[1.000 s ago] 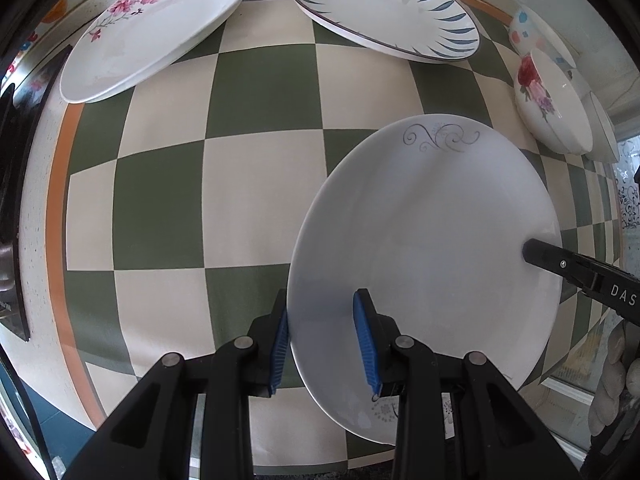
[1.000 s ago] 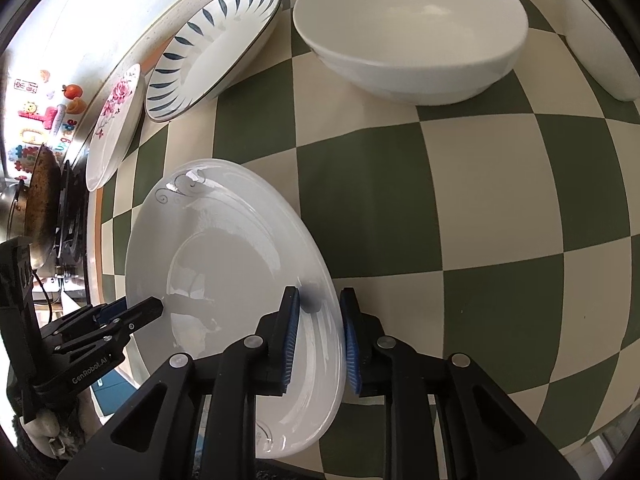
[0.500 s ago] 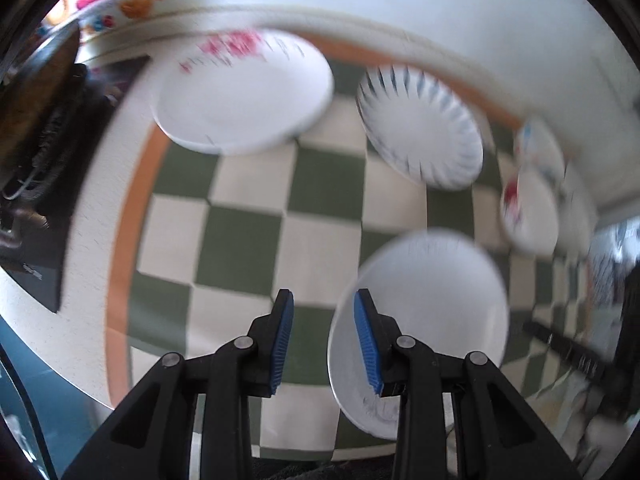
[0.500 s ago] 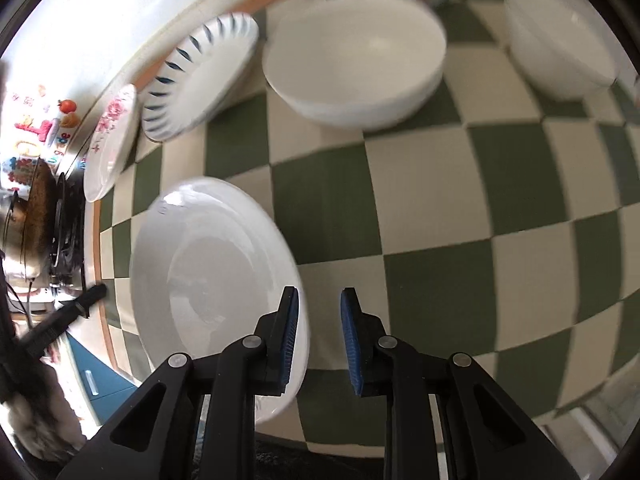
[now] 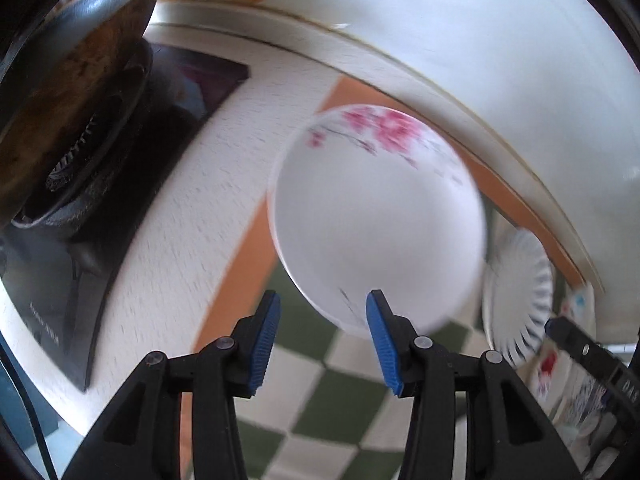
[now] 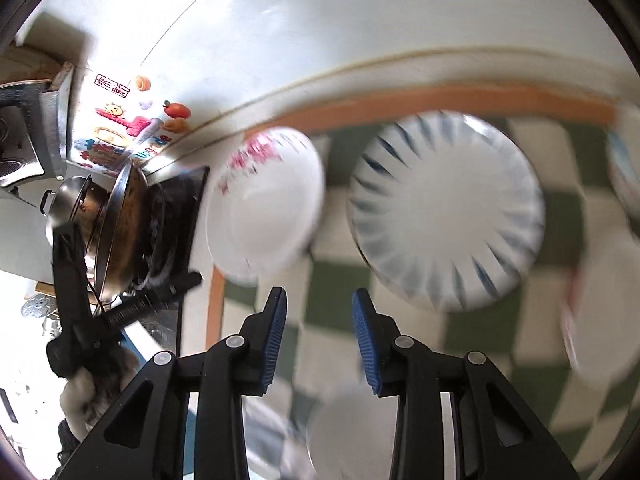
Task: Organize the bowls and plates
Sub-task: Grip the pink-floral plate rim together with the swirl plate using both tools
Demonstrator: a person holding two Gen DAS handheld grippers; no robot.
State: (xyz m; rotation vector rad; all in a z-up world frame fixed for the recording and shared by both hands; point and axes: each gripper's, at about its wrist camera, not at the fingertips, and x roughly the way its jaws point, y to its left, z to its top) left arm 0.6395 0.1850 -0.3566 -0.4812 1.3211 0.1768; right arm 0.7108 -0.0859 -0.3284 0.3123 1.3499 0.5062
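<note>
Both grippers let go of the plain plate and swung to the table's far-left corner. Left fingers & right fingers have just been opening, nothing between. Floral plate by the orange edge, prob next; blue-leaf plate beside it.

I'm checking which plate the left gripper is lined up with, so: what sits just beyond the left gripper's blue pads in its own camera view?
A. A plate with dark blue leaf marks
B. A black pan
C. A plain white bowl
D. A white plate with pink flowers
D: just past the open, empty left gripper lies the pink-flowered plate; the blue-leaf plate sits off to its right.
</note>
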